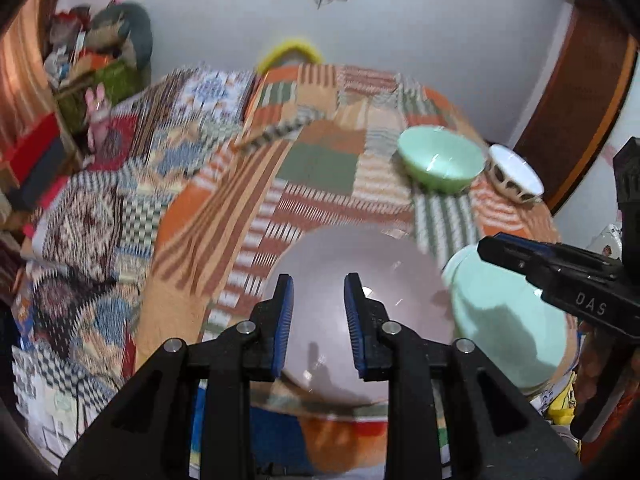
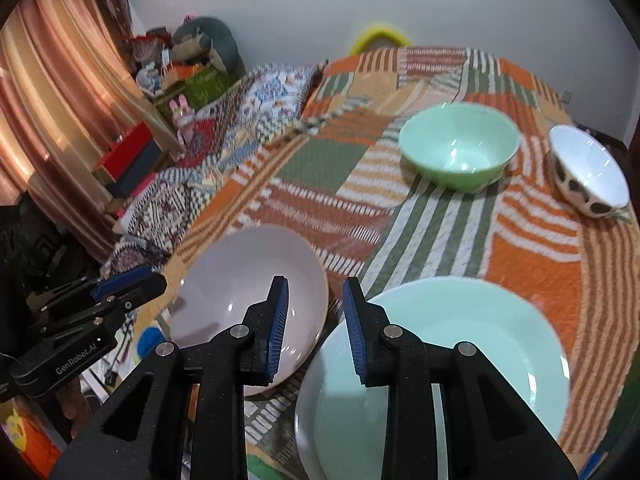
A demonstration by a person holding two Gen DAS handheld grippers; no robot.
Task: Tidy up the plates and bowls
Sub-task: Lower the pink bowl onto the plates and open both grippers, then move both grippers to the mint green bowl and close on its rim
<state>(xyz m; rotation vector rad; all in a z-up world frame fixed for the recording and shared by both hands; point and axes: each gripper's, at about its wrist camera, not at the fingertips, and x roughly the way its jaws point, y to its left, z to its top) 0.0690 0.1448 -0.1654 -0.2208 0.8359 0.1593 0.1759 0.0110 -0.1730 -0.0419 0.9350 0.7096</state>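
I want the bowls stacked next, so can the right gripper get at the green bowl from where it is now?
Probably yes. The right gripper has open, empty jaws, and the green bowl sits upright ahead of it, clear of the spotted bowl. Only the green plate and bare quilt lie between, both low.

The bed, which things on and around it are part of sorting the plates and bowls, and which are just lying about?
For the job:
pink plate
mint green plate
green bowl
white spotted bowl

Just lying about:
patchwork blanket
pink bunny toy
red box
yellow ring
curtain
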